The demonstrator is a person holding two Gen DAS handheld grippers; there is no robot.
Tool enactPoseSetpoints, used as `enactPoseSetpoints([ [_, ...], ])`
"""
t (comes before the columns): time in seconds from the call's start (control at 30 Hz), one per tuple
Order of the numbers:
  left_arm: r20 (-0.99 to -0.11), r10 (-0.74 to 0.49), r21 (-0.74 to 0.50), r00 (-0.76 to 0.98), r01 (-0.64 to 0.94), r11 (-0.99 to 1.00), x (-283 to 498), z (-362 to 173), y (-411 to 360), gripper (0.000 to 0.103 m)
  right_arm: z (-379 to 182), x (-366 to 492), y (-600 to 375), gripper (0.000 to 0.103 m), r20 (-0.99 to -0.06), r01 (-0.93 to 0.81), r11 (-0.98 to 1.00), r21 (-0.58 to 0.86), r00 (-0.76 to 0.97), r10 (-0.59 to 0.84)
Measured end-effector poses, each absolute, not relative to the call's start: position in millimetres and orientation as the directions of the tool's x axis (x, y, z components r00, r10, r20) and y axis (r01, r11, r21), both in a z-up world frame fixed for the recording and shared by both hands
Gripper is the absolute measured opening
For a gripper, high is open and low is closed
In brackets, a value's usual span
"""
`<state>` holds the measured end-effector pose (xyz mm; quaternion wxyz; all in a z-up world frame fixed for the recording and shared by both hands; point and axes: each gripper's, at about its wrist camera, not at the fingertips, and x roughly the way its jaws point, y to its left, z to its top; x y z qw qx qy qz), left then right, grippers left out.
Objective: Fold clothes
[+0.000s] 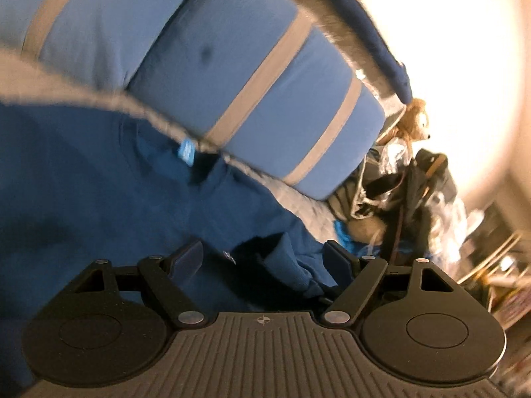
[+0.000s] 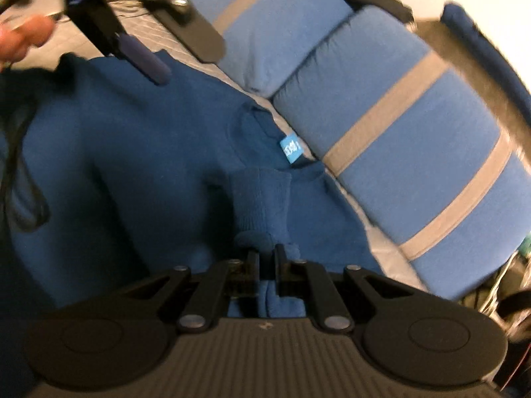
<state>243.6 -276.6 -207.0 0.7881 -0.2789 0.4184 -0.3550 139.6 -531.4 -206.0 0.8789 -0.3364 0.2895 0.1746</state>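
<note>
With one cuff [image 2: 262, 199] brought beside the neck label [image 2: 290, 147], the blue sweater [image 2: 132, 165] is judged partly folded, the right claw [image 2: 266, 255] being clamped on this sleeve and the left claw [image 1: 262, 252] held apart.

We are seeing a dark blue sweatshirt [image 2: 139, 165] of soft, matt knit cloth, and its cuff [image 2: 262, 199] is showing a ribbed texture. The light blue label [image 2: 290, 147] is looking like smooth woven fabric. The pillows [image 2: 415, 152] are showing matt blue cotton with grey stripes. The bed [image 1: 298, 204] is wearing a quilted grey cover. The right gripper [image 2: 267, 255] is looking like matt black plastic with shiny metal rivets.
</note>
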Motion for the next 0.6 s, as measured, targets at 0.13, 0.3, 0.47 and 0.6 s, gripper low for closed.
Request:
enactPoseSetpoints([
  [0.13,-0.436,-0.849,-0.851,0.299,0.169,0.497,258.0,-228.2,-271.0,0.079,-203.5,119.0,-536.6,0.008,-0.564,-0.477,0.692,-0.542,0.817,0.121],
  [0.3,-0.375,-0.91,-0.927,0.175,-0.073,0.368,268.3,-258.4,-284.7,0.079,-201.2,95.2,-544.1,0.008,-0.491,-0.437,0.692,-0.575,0.86,0.136],
  [0.47,-0.297,-0.949,-0.928,0.104,-0.264,0.262,271.9,-281.0,-314.2,0.079,-203.8,83.6,-542.0,0.008,-0.448,-0.421,0.66,-0.622,0.883,0.14],
  [0.6,-0.258,-0.952,-0.924,0.167,-0.33,0.192,275.9,-288.6,-328.1,0.079,-208.2,77.1,-538.7,0.008,-0.418,-0.41,0.624,-0.666,0.897,0.142],
])
